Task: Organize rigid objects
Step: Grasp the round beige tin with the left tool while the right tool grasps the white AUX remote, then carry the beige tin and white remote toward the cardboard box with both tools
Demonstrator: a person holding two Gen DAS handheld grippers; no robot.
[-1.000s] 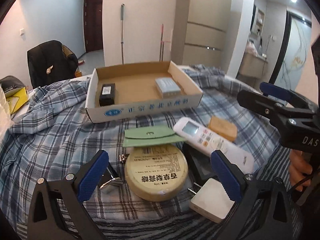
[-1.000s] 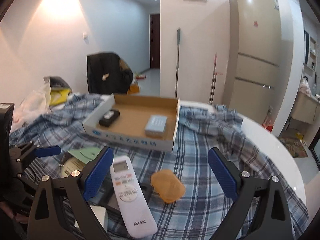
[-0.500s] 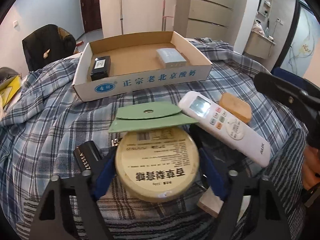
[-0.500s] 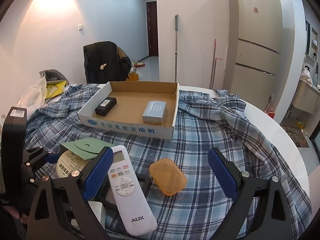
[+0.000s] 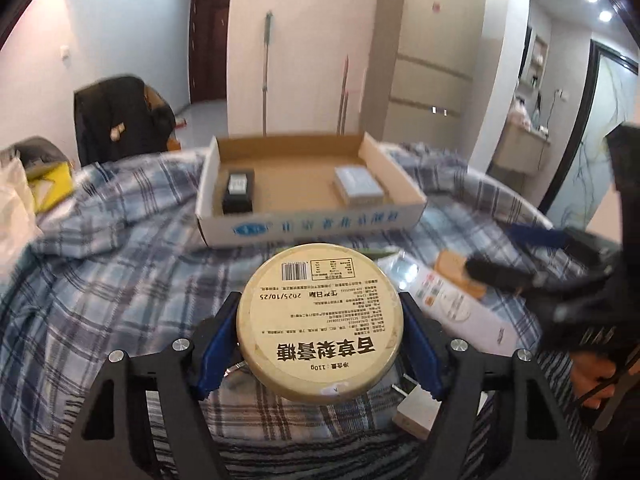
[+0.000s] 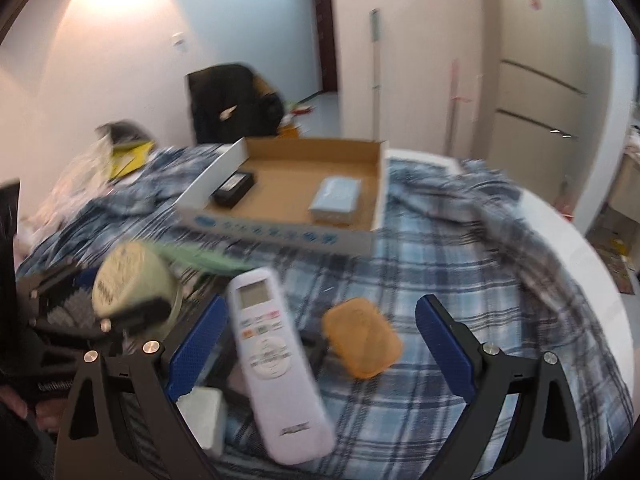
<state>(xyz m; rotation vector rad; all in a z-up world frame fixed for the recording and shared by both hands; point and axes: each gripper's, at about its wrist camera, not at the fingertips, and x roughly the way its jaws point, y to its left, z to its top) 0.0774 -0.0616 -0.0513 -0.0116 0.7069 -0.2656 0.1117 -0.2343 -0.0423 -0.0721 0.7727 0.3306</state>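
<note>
While I hold both tools over the plaid cloth (image 6: pixel 460 264) on the bench:
Left gripper (image 5: pixel 320 346): my blue fingers (image 5: pixel 214 344) clamp the round tin (image 5: pixel 320 320) by its sides, lifted off the cloth, label up.
Right gripper (image 6: pixel 318 342): my fingers (image 6: pixel 442 344) spread wide, holding nothing, above the white remote (image 6: pixel 274 356) and orange case (image 6: pixel 362 336).
Cardboard tray (image 5: pixel 308 222): toward the far edge, holding a black box (image 5: pixel 238 192) at its left and a grey box (image 5: pixel 358 186) at its right.
Green pouch (image 6: pixel 204 258): lying between tray and remote.
</note>
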